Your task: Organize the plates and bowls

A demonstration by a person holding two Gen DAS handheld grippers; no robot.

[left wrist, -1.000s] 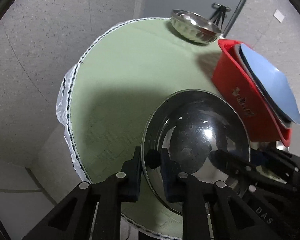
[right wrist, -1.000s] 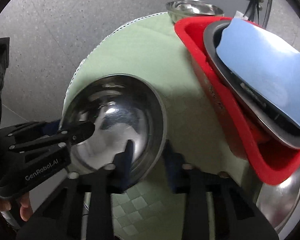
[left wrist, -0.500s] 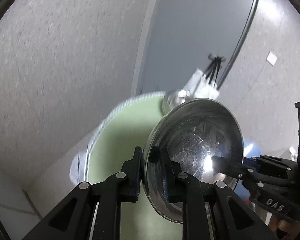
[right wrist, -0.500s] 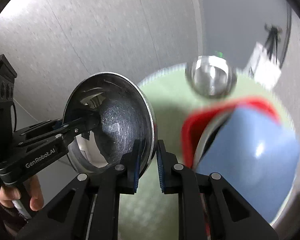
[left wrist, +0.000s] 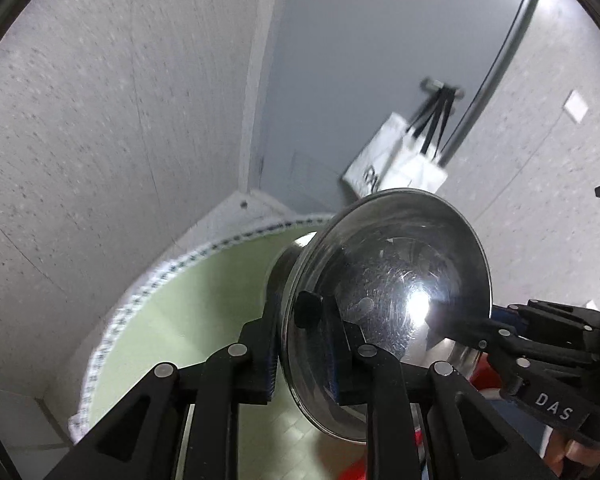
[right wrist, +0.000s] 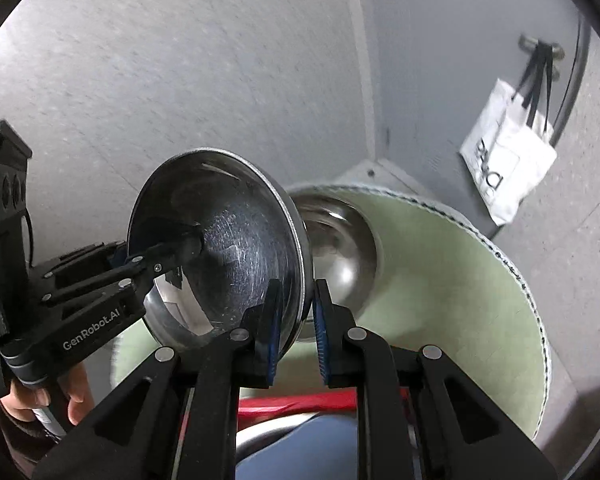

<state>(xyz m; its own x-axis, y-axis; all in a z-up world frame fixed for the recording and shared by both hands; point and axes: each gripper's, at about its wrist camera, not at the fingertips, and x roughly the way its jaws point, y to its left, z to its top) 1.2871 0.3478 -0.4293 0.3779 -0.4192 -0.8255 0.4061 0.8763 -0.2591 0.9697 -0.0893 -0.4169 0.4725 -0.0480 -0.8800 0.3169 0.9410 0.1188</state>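
A large shiny steel bowl (left wrist: 392, 296) is held in the air between both grippers, tilted on edge. My left gripper (left wrist: 306, 344) is shut on its near rim. My right gripper (right wrist: 296, 320) is shut on the opposite rim of the same bowl (right wrist: 220, 248). A second, smaller steel bowl (right wrist: 340, 248) rests on the green round table (right wrist: 452, 280) just behind the lifted one; in the left wrist view only a sliver of it (left wrist: 284, 260) shows. A red rack (right wrist: 300, 404) holding a blue plate (right wrist: 300, 444) lies below the right gripper.
The table's white stitched edge (left wrist: 140, 296) runs at left, with grey floor beyond it. A white tote bag (right wrist: 504, 168) hangs on the wall behind the table. The other hand (right wrist: 40, 396) shows at lower left.
Both grippers have carried the large bowl up and toward the far end of the table. The smaller steel bowl now sits directly behind it, and the red rack has dropped out below.
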